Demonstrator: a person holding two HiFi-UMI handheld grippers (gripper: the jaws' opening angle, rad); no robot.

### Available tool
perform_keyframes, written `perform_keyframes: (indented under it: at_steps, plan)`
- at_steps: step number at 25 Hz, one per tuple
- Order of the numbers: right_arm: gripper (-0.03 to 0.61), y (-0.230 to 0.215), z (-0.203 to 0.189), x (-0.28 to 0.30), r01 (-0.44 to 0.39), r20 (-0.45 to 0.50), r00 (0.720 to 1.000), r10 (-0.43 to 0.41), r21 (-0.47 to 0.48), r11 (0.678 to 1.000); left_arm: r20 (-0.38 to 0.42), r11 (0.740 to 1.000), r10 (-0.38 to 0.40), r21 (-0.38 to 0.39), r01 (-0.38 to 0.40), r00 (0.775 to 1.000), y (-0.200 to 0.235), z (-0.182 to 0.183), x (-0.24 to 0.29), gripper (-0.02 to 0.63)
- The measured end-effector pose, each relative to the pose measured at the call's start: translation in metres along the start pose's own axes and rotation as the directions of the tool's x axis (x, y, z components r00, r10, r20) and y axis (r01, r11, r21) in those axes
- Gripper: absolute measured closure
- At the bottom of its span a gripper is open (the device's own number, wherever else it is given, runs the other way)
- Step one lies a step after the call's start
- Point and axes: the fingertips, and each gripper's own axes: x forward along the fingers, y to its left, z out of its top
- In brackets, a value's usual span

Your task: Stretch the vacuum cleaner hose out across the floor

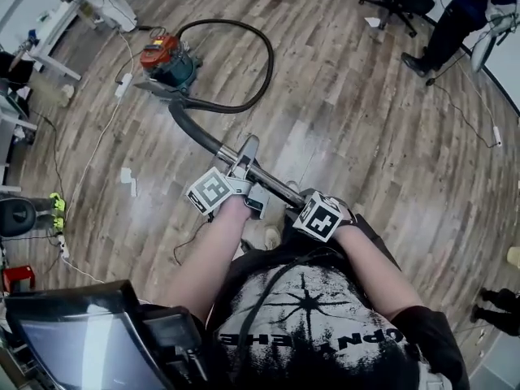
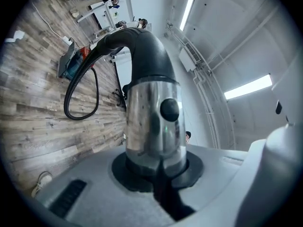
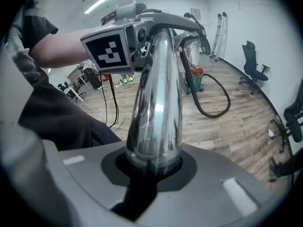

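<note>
The wood-plank floor [image 1: 366,136] offers open room to the right of the vacuum cleaner [image 1: 168,62], which stands at the upper left of the head view. The canister looks heavy enough to anchor a gentle pull, but it probably rolls if tugged hard.

The hose [image 1: 262,63] leaves the canister, lies on the floor in one wide loop, then returns past the canister and rises to a curved black handle [image 2: 142,46]. It is judged light, ribbed and flexible, and likely to spring back toward its curl. It should be drawn out steadily, not jerked.

The handle joins a chrome tube [image 1: 236,157], held in front of the person's body. The tube is rigid, smooth and likely slippery. It is the sound place to take hold, since the soft hose would kink under the jaws.

The left gripper [image 2: 156,174] is clamped on the chrome tube just below the handle, forearm reaching forward. The right gripper [image 3: 151,167] is clamped on the same tube nearer the body, angled down, and looks along the tube toward the left gripper.
</note>
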Motion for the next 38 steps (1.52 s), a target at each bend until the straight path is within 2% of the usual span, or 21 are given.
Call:
perform_keyframes:
  at_steps: [1, 2, 5, 9, 15, 19, 21, 28, 38]
  plan:
    - [0.500, 0.005, -0.008, -0.004, 0.002, -0.006, 1.000, -0.002, 0.002, 1.000, -0.008, 0.998, 0.027, 0.049, -0.026, 1.000, 0.001, -0.005, -0.005, 0.578]
    - [0.500, 0.008, -0.015, -0.009, 0.004, -0.013, 1.000, -0.004, 0.003, 1.000, -0.007, 0.998, 0.026, 0.050, -0.026, 1.000, -0.003, -0.012, -0.007, 0.578]
    - [0.500, 0.010, -0.028, -0.028, 0.013, -0.013, 1.000, -0.013, -0.018, 1.000, 0.028, 0.998, -0.036, -0.057, 0.037, 0.999, -0.027, -0.032, -0.003, 0.578]
    - [0.500, -0.005, -0.053, -0.052, 0.022, -0.002, 1.000, -0.023, -0.055, 0.998, 0.067, 0.998, -0.048, -0.025, 0.050, 0.997, -0.050, -0.053, 0.012, 0.578]
    - [0.500, -0.040, -0.108, -0.096, 0.011, 0.004, 1.000, -0.010, -0.112, 0.994, 0.117, 0.999, -0.039, -0.001, 0.039, 0.992, -0.083, -0.105, 0.049, 0.578]
    - [0.500, -0.047, -0.162, -0.112, -0.042, -0.004, 0.999, 0.042, -0.107, 0.993, 0.131, 1.000, 0.005, -0.009, -0.004, 0.991, -0.086, -0.156, 0.066, 0.578]
    - [0.500, -0.049, -0.178, -0.116, -0.062, -0.011, 0.998, 0.061, -0.123, 0.991, 0.150, 1.000, 0.020, -0.011, -0.018, 0.988, -0.085, -0.170, 0.067, 0.578]
    - [0.500, -0.038, -0.194, -0.121, -0.129, -0.017, 0.992, 0.128, -0.145, 0.981, 0.176, 0.997, 0.083, -0.021, -0.080, 0.981, -0.086, -0.186, 0.058, 0.578]
    - [0.500, -0.018, -0.196, -0.124, -0.107, -0.003, 0.994, 0.108, -0.166, 0.980, 0.188, 0.997, 0.065, 0.016, -0.069, 0.980, -0.099, -0.190, 0.034, 0.578]
